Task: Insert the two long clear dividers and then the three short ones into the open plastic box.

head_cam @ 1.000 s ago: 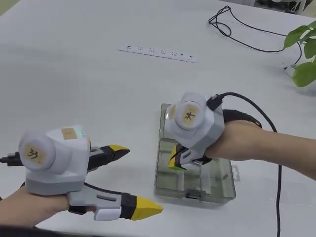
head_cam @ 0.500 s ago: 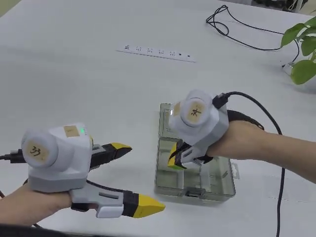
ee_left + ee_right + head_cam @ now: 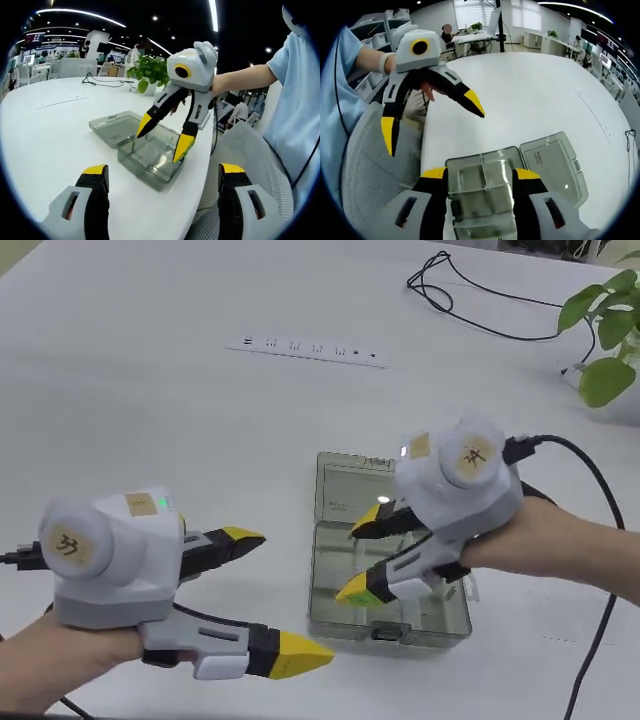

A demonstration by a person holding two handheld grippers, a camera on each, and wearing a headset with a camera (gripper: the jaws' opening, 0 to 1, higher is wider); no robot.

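While the plastic box (image 3: 335, 618) lies open on the table (image 3: 150, 390), lid (image 3: 350, 485) flat at 12 o'clock, clear dividers (image 3: 481, 186) stand inside; right gripper (image 3: 358, 558) hovers above, jaws parted, empty; left gripper (image 3: 285, 595), at 9 o'clock, gapes wide, empty.

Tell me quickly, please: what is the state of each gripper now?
Left gripper: open, holding nothing.
Right gripper: open, holding nothing, above the plastic box.
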